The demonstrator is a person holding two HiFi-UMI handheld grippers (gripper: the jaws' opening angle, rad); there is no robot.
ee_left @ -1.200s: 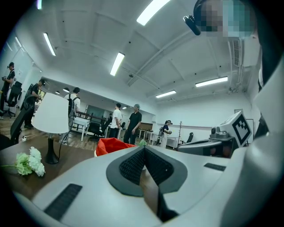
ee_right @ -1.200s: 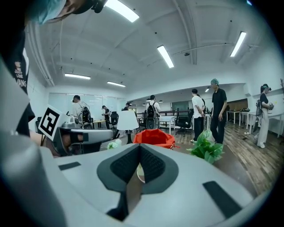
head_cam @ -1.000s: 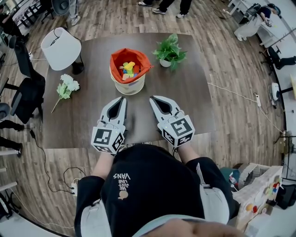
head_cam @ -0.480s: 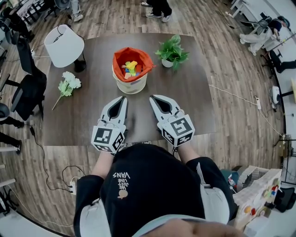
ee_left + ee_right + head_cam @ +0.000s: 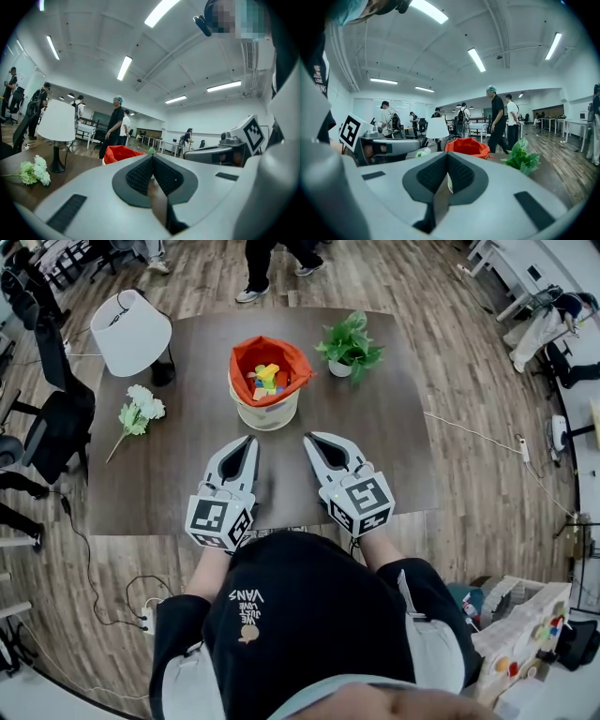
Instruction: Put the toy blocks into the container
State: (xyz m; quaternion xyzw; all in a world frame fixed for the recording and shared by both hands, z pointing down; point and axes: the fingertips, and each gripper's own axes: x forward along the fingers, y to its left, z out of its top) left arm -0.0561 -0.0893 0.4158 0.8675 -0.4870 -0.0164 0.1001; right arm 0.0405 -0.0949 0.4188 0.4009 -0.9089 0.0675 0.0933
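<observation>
Both pairs of my fingers are pressed together on nothing, left gripper (image 5: 251,440) and right gripper (image 5: 307,439) side by side over the table (image 5: 384,456) near its front edge. Only bare tabletop separates my tips from the container (image 5: 265,412), lined with orange cloth (image 5: 246,354). Blocks (image 5: 266,378) lie heaped inside, yellow, green, blue. Flowers (image 5: 139,411) lie left, lamp (image 5: 131,332) behind them, plant (image 5: 350,346) right of the container

I see multicoloured toy blocks (image 5: 265,378) in the orange-lined round container (image 5: 264,414) mid dark wooden table (image 5: 187,474). Green potted plant (image 5: 349,345) right of it, white-shaded lamp (image 5: 129,332) far left, white flower sprig (image 5: 137,413) before lamp.
</observation>
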